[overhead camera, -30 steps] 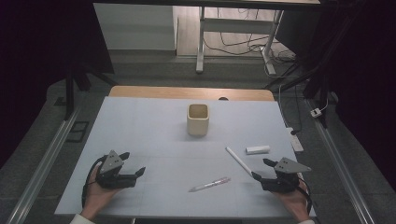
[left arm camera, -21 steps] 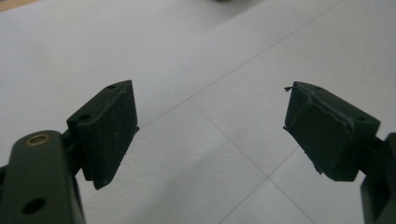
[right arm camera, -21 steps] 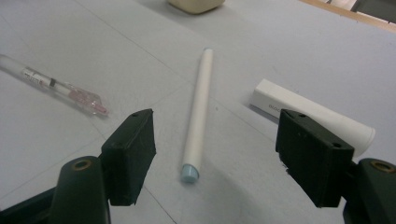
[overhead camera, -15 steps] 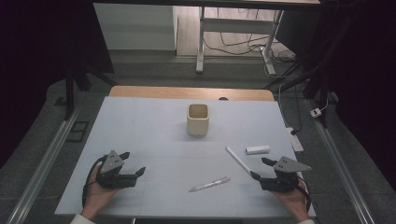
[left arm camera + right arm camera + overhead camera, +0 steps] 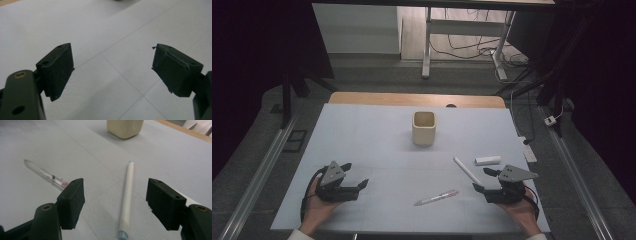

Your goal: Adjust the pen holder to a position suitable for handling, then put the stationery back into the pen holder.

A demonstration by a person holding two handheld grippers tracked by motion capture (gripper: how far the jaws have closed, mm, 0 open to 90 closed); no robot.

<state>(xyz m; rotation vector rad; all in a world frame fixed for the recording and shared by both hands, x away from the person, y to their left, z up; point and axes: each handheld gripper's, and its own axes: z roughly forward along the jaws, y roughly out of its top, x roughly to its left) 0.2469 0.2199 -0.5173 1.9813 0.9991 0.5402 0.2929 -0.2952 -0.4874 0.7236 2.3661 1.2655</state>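
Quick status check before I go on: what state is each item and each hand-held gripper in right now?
Left hand-held gripper: open, holding nothing, low over the table.
Right hand-held gripper: open, holding nothing, jaws either side of the white pen.
White pen: lying flat, ungrasped.
Clear pen: lying flat, untouched.
Beige cup: upright, looks empty.
White eraser-like block: lying flat, untouched.

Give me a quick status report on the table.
Left gripper and right gripper open, empty. White pen lies ahead between right jaws, untouched. Nothing blocking it.
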